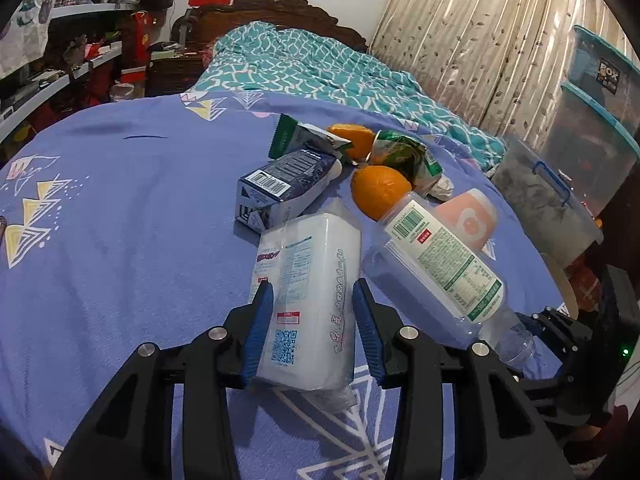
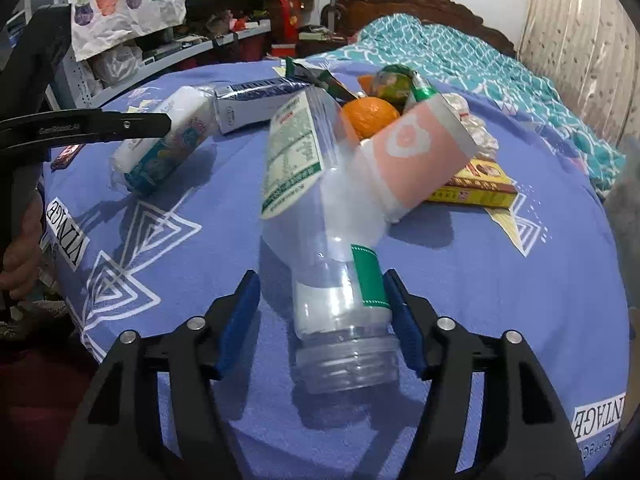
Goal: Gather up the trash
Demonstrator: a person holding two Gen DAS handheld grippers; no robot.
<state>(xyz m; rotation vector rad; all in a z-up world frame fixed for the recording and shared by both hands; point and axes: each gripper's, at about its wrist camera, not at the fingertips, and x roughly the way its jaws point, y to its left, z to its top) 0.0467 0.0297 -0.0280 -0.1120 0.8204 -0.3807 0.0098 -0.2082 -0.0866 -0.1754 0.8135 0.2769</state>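
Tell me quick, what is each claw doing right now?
Left gripper: shut on the white tissue pack.
Right gripper: open around the clear plastic bottle, neck between its fingers, left finger not touching yet.

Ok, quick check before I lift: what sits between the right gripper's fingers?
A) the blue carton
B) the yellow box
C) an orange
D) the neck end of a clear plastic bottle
D: in the right wrist view, the right gripper straddles the neck end of the clear plastic bottle, whose capless threaded mouth points toward the camera; whether the pads press it is unclear.
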